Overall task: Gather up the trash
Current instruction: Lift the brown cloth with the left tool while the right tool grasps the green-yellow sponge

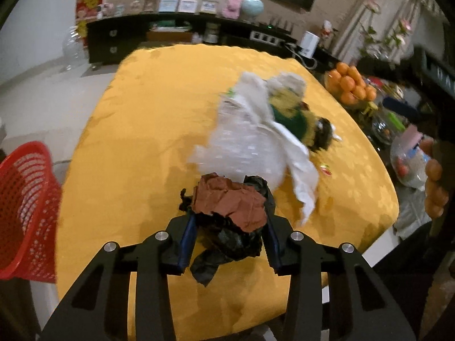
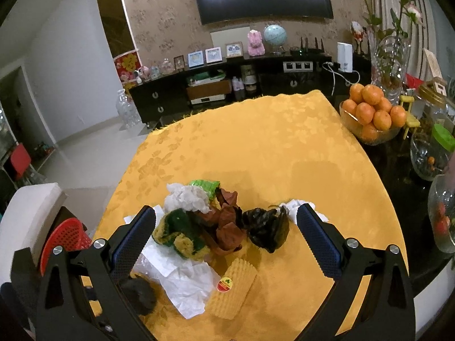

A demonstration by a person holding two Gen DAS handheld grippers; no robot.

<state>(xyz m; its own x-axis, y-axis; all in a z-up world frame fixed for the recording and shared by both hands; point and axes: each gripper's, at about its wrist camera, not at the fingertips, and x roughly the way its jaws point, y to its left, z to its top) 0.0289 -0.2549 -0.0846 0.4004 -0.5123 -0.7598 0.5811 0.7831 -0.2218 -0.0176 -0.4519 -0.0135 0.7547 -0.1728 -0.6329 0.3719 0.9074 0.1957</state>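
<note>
Yellow patterned cloth covers the tabletop [image 2: 270,142], which carries a loose heap of rubbish toward its near edge. The left claw [image 1: 229,227] is clenched on a wad of crumpled brown paper and black plastic film [image 1: 230,216], lifted above the near edge. A red perforated plastic basket [image 1: 25,210] stands off the tabletop's left edge, probably the bin for the trash.

The right claw [image 2: 226,234] is released, its blue-padded fingers [image 2: 133,238] spread wide on either side of the heap. Between them lie a green and yellow knitted scrap [image 2: 179,234], crumpled reddish-brown paper [image 2: 227,227] and a crumpled black plastic bag [image 2: 266,227]. White tissue [image 2: 186,199] and a green wrapper [image 2: 204,186] sit just behind; a white paper sheet [image 2: 182,278] and a yellow foam fruit sleeve with a round red sticker [image 2: 233,284] lie nearer the edge.

Risks, as a judgement: black film dangles loose below the left claw's wad, so part could slip out before reaching the basket. Closing the right claw across so many separate pieces may pinch only some and scatter others over the near edge.
</note>
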